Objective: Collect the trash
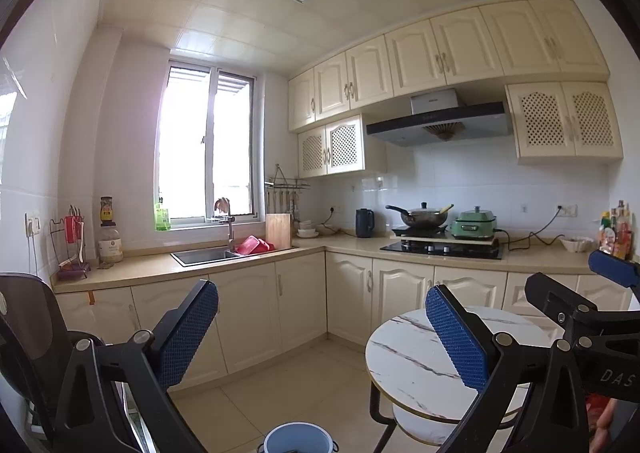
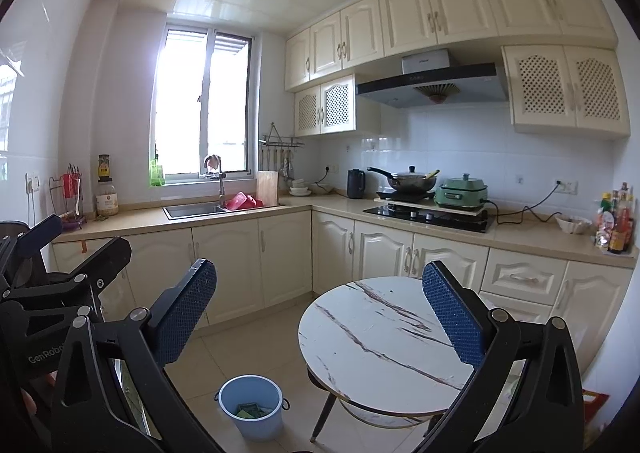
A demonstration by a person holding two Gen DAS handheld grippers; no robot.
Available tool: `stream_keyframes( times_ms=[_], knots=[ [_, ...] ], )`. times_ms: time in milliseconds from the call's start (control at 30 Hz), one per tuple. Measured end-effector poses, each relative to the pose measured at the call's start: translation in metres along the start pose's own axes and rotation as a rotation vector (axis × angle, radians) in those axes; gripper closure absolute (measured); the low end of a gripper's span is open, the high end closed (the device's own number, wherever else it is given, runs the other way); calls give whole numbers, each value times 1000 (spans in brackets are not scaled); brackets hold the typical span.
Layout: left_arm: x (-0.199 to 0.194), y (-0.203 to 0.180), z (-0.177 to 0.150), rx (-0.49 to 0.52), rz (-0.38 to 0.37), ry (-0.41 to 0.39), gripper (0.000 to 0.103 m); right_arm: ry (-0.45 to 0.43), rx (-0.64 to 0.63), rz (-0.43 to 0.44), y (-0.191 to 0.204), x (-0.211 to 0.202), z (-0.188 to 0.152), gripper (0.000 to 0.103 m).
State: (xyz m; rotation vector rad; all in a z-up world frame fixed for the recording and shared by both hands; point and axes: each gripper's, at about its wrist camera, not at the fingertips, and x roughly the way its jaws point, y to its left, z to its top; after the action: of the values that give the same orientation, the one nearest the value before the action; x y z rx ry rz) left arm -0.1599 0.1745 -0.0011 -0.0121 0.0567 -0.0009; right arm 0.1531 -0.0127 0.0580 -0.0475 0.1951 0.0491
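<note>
A pale blue bin (image 2: 251, 405) stands on the tiled floor left of the round marble table (image 2: 372, 349); greenish scraps lie inside it. In the left wrist view only the bin's rim (image 1: 297, 437) shows at the bottom edge, beside the same table (image 1: 408, 365). My left gripper (image 1: 322, 329) is held up in the air, open, nothing between its blue pads. My right gripper (image 2: 320, 311) is also open and empty, raised over the floor and the table's near side. The right gripper's black frame (image 1: 580, 317) shows at the right of the left wrist view.
An L-shaped counter (image 2: 520, 239) with cream cupboards runs along the far walls, carrying a sink (image 2: 196, 209), a hob with a wok (image 2: 412, 181), a green cooker, a kettle and sauce bottles (image 2: 616, 221). A dark chair (image 1: 28, 333) stands at left. A red-orange packet (image 2: 594, 407) lies low at right.
</note>
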Motion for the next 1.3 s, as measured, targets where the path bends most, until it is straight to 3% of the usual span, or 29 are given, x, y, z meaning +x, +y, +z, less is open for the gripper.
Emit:
stream_keyframes(
  times_ms=[1300],
  knots=[
    [23,10,5,6,-2,5,1,6,0,-3,-1,3,-5,0]
  ],
)
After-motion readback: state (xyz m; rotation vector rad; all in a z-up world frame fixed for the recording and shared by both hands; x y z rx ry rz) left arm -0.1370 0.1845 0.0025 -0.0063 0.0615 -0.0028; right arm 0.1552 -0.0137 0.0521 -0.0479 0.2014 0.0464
